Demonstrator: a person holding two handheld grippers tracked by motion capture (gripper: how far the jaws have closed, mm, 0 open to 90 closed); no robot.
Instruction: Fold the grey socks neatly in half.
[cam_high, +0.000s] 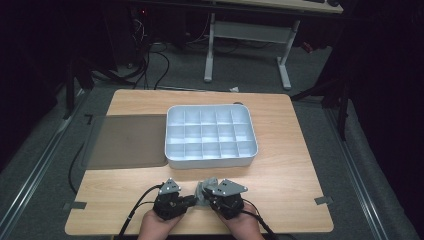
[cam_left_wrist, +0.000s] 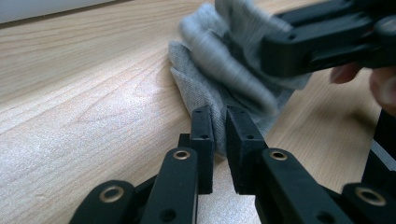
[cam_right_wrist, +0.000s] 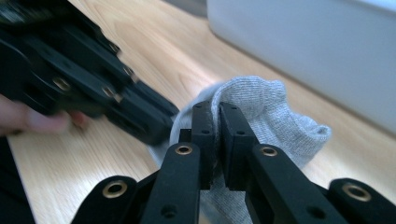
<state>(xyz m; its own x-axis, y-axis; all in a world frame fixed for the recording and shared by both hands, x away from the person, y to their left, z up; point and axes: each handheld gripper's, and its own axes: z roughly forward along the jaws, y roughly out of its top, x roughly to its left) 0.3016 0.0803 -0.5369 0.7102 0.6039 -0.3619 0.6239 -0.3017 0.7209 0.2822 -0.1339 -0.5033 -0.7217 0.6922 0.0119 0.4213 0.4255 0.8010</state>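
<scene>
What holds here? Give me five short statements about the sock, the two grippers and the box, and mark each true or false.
1. Both grippers pinch the grey sock. True: the left gripper and the right gripper each have cloth between their jaws.
2. The sock lies in the white box. False: it is on the table, in front of the box.
3. The box is split into many compartments. True.
4. The compartments hold rolled socks. False: they look empty.
5. The dark mat lies right of the box. False: it lies left of it.

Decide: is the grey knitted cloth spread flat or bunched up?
Bunched: the grey knitted cloth stands in rounded folds off the wooden table.
</scene>
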